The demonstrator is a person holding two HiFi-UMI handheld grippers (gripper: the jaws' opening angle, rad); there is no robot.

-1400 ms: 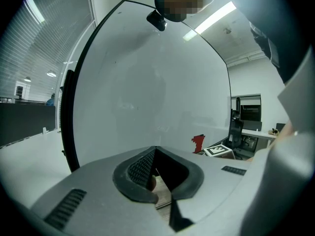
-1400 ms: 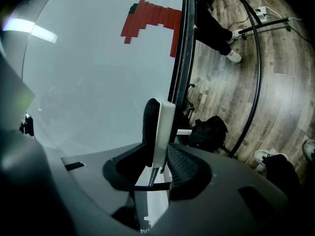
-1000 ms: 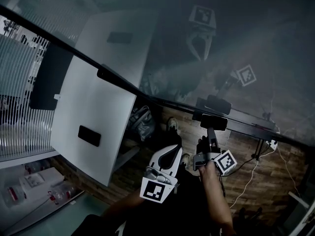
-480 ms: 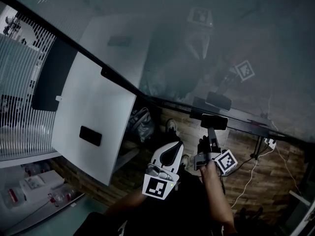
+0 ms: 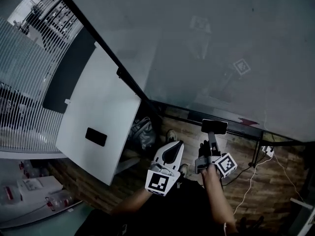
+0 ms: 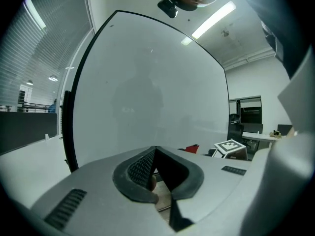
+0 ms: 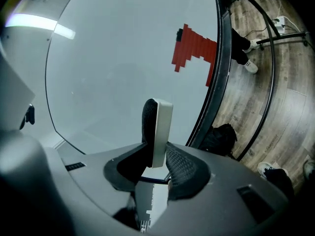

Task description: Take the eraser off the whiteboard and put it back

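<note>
Eraser (image 7: 158, 127) stands upright, clamped between the pads of the right claw (image 7: 155, 156), in front of the whiteboard (image 7: 123, 58) near its lower edge. Left claw (image 6: 155, 155), beside it, is closed on nothing and faces the same whiteboard.

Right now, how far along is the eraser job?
Done: the eraser looks off the whiteboard. In hand: the right gripper grips it between its jaws, in front of the board; the left gripper is shut and empty. Left: put the eraser back on the whiteboard.
</note>
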